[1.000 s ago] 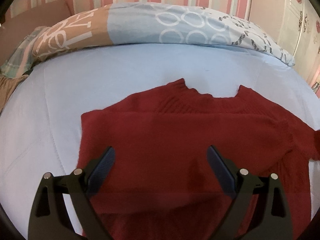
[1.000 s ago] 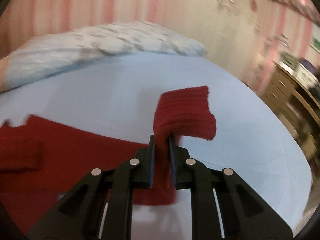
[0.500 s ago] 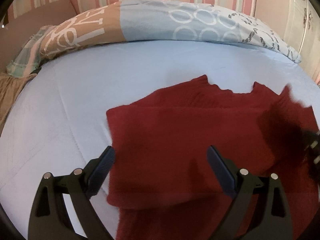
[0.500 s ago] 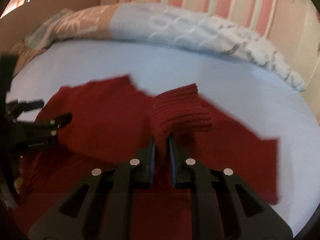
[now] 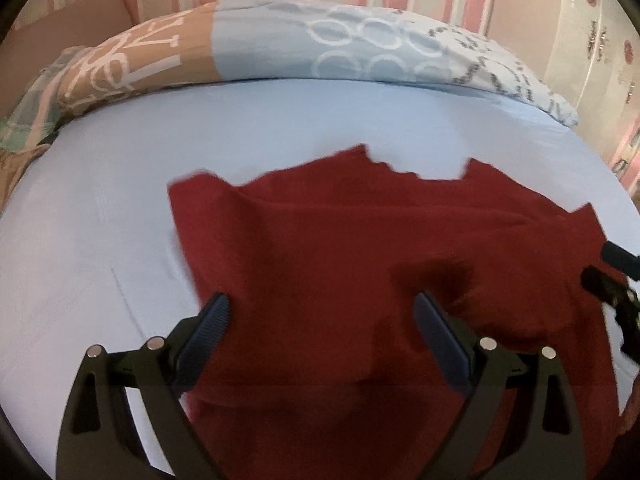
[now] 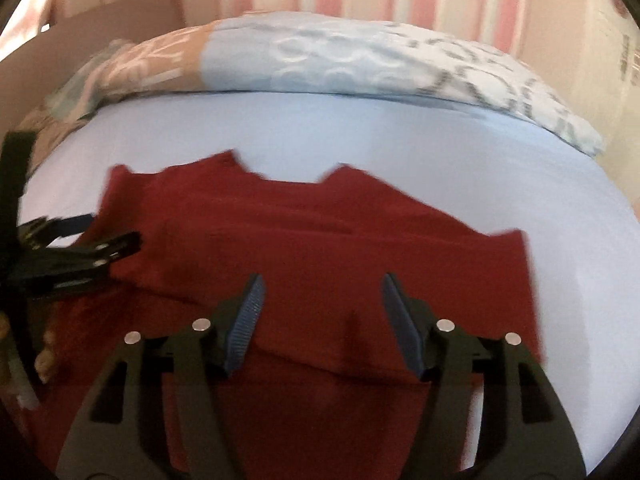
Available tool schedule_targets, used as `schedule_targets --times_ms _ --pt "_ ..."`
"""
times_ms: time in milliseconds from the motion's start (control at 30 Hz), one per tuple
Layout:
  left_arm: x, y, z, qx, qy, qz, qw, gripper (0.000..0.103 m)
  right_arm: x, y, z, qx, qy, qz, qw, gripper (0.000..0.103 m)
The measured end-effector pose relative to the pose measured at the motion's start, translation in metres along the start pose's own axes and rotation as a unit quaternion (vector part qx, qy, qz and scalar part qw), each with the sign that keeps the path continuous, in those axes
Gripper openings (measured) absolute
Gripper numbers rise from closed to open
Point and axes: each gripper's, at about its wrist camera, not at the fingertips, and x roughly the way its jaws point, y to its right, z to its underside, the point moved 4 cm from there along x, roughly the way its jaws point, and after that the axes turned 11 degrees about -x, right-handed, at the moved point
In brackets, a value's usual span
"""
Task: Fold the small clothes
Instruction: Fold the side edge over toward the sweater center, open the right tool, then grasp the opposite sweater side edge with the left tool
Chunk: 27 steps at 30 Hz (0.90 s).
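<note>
Nearest the cameras, the left gripper (image 5: 322, 320) and right gripper (image 6: 322, 308) both hang spread wide with nothing in them, right over the red sweater (image 5: 360, 264). It lies on the pale blue sheet (image 5: 100, 220), sleeves folded across, and a patterned duvet (image 5: 280, 48) is bunched at the far side.

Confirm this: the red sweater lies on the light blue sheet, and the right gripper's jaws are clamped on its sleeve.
Not quite. In the right wrist view the right gripper has its jaws open, holding nothing. The red sweater does lie on the light blue sheet.

sweater (image 5: 360, 272) on bed sheet (image 5: 100, 240), pillows (image 5: 280, 44) behind
</note>
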Motion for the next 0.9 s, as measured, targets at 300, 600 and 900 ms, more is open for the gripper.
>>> schedule_targets --times_ms 300,600,900 --pt "-0.033 0.045 0.008 0.036 0.056 0.008 0.9978 0.094 -0.002 0.027 0.024 0.03 -0.013 0.011 0.999 0.062" --pt "-0.008 0.078 0.018 0.042 -0.005 0.057 0.9975 0.093 -0.001 0.031 0.026 0.032 -0.012 0.012 0.999 0.062" --pt "0.015 0.067 0.021 0.031 -0.043 0.056 0.997 0.006 0.005 0.037 0.032 0.046 -0.018 0.011 0.999 0.062"
